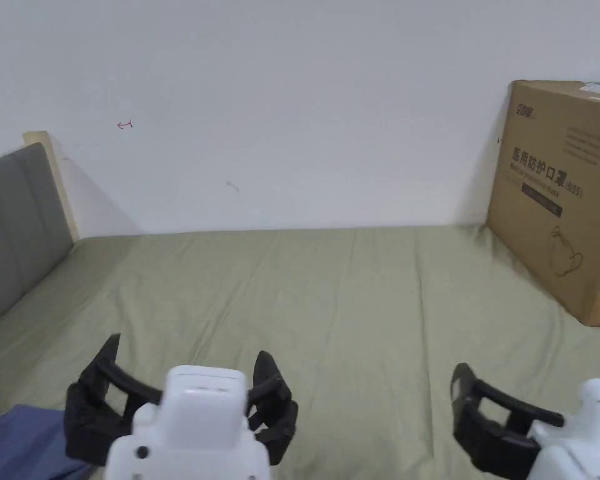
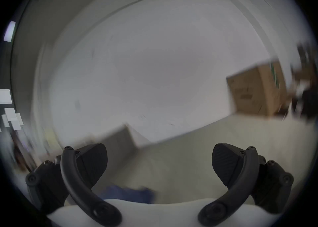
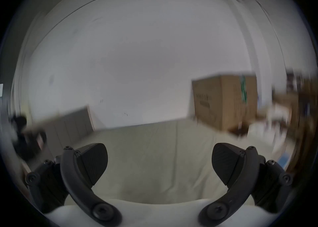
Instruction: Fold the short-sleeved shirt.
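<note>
Shirt (image 1: 17, 440), blue, lies at the bed's near left corner, just left of the left hand-held gripper (image 1: 186, 390); its jaws gape wide, holding nothing; the right hand-held gripper (image 3: 159, 162) hangs open too, over bare green bedsheet (image 1: 355, 300); cardboard box (image 1: 561, 194) sits far right against the wall.

Blue shirt (image 1: 17, 440), olive-green sheet (image 1: 355, 300)
</note>
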The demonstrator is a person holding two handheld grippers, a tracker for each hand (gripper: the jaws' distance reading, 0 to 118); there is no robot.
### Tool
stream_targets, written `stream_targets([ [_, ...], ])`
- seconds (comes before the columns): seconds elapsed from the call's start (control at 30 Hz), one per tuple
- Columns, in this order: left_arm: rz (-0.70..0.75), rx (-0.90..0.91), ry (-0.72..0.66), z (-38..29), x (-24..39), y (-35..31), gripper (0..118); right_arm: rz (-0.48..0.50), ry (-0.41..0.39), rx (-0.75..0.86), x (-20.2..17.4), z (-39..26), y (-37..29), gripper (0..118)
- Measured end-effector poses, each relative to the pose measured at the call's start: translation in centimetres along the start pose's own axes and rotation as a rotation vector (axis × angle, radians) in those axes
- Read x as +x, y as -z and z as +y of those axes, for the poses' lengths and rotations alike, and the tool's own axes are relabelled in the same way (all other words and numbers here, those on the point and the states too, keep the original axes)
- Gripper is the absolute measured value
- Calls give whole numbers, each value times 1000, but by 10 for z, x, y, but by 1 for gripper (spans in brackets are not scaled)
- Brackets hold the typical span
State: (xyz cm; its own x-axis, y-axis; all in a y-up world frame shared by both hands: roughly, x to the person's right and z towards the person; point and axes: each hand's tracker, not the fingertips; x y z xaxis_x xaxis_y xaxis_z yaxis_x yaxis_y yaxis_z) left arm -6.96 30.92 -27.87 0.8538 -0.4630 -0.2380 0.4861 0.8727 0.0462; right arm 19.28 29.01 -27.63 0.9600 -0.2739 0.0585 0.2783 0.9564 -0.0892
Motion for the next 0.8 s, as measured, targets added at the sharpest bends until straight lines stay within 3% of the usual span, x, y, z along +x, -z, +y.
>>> stream_targets([
  [0.1, 98, 163, 601, -9, 39, 3, 118, -30, 710, -146, 49, -16, 4, 118],
  [0.17, 129, 322, 971, -25, 55, -2, 118, -167, 1098, -257, 77, -42, 6, 118],
  [0.2, 138, 374, 1043, -31, 56, -3, 118, -225, 1183, -329, 88, -52, 5, 118],
  [0.23, 104, 364, 1009, -30, 55, -5, 118, -203, 1177, -331, 92, -56, 6, 118],
  [0.27, 35, 280, 874, -25, 52, -6, 118, -212, 1076, -341, 92, -53, 6, 118],
  [0.33, -116, 97, 501, -3, 37, -4, 118, -185, 767, -272, 79, -37, 3, 118],
  [0.5, -250, -65, -440, -9, -18, 5, 118, -34, -262, 74, -1, -1, -10, 118],
  [0.57, -206, -90, -569, -19, -26, 0, 118, -21, -476, 140, -22, -8, -14, 118],
  [0.6, -178, -102, -575, -22, -29, -2, 118, -27, -504, 134, -29, -10, -15, 118],
  [0.73, -166, -62, -453, -26, -25, -4, 118, 42, -347, 112, -34, -18, -21, 118],
  [0.8, -171, -33, -385, -24, -22, -7, 118, 42, -344, 89, -39, -21, -20, 118],
])
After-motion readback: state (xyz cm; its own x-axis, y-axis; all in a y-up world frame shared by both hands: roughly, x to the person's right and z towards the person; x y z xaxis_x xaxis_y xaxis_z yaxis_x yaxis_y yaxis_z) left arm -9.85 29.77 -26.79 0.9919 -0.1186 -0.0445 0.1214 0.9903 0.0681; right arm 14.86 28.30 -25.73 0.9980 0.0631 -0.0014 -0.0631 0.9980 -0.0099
